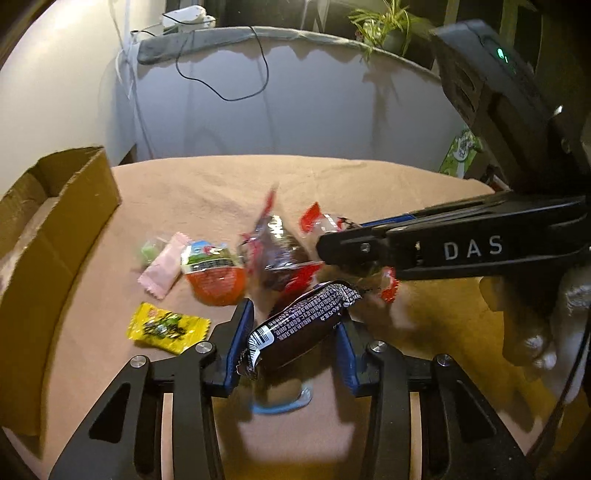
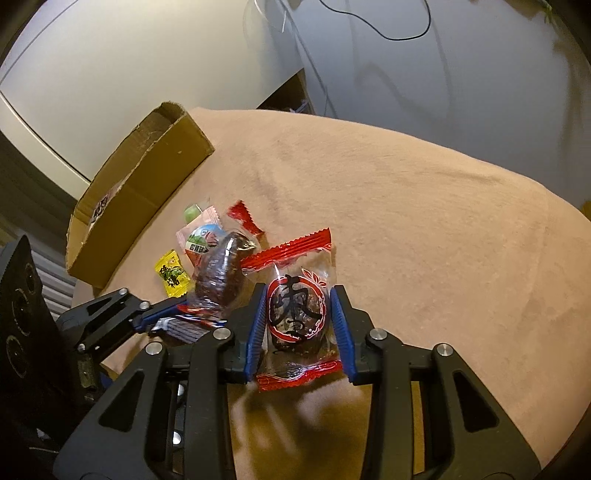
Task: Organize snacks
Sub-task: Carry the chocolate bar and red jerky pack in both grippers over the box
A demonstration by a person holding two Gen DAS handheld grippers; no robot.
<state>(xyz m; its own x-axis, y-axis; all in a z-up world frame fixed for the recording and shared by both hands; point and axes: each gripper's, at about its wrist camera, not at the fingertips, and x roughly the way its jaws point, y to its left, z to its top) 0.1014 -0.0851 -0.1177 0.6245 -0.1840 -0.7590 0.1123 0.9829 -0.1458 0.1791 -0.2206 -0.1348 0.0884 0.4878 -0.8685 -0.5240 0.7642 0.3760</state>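
My left gripper (image 1: 295, 332) is shut on a dark snack bar (image 1: 299, 325) with a barcode, held above the tan cloth. My right gripper (image 2: 299, 325) is shut on a clear red-edged date packet (image 2: 297, 314); it also shows in the left wrist view (image 1: 332, 254) coming in from the right. On the cloth lie a second date packet (image 1: 280, 254), an orange egg-shaped snack (image 1: 214, 277), a pink packet (image 1: 164, 269), a green candy (image 1: 149, 249) and a yellow candy (image 1: 168, 326). A cardboard box (image 1: 55, 221) stands open at the left.
The tan cloth-covered table (image 2: 424, 221) stretches to the right. A blue-edged wrapper (image 1: 284, 402) lies under my left gripper. A white wall with a black cable (image 1: 221, 74) and a potted plant (image 1: 388, 26) stand behind. A green carton (image 1: 460, 151) sits at the far right.
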